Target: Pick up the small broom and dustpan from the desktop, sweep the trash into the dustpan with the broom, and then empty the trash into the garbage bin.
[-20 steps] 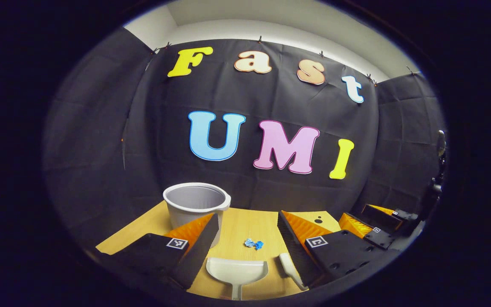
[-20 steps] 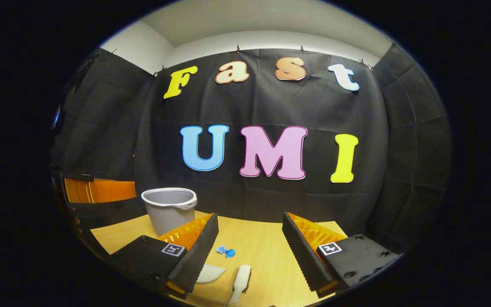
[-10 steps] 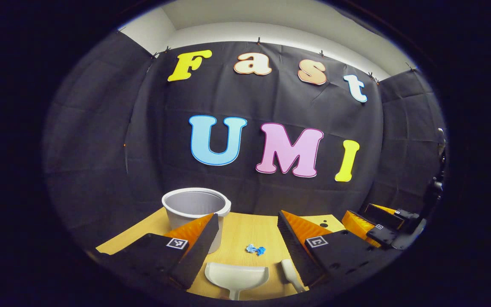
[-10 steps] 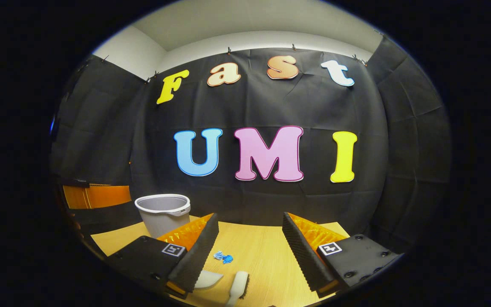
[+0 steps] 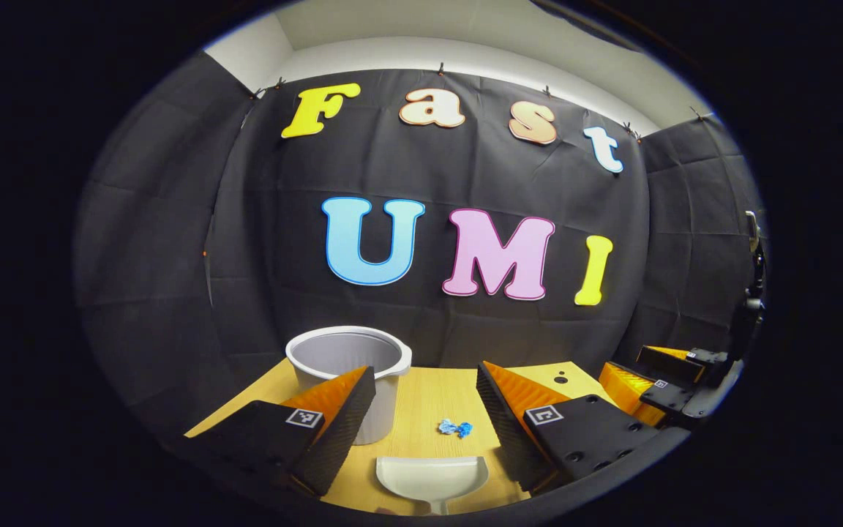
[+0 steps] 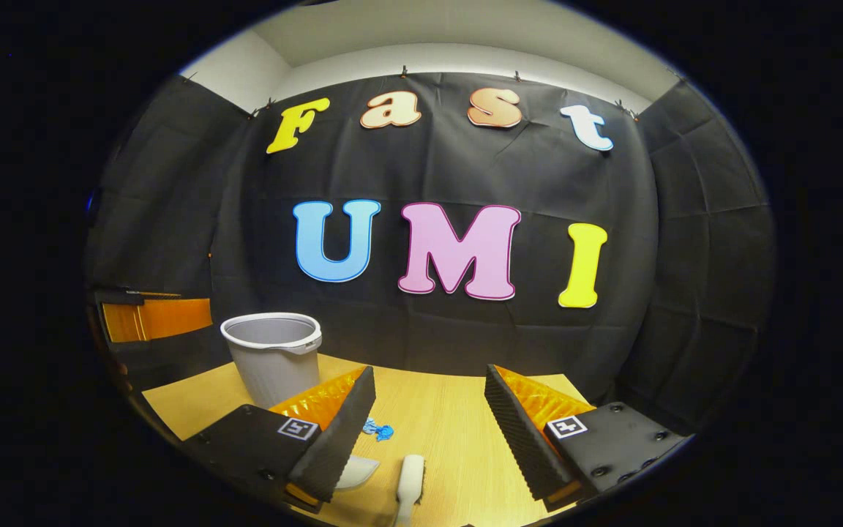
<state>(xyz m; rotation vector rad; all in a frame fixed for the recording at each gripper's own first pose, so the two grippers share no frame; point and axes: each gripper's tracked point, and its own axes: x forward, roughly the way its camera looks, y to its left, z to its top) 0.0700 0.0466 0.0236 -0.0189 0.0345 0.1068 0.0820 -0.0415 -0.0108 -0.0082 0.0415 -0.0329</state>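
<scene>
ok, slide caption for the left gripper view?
Open left tool above the dustpan, blue trash ahead, bin behind on the desk.

Black cloth wall (image 5: 173, 241) backs a light wooden desktop (image 6: 458, 424), white room wall (image 5: 465, 55) above

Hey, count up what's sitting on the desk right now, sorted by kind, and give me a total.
Garbage bin: 1
Dustpan: 1
Small broom: 1
Blue trash scrap: 1
Total: 4
</scene>
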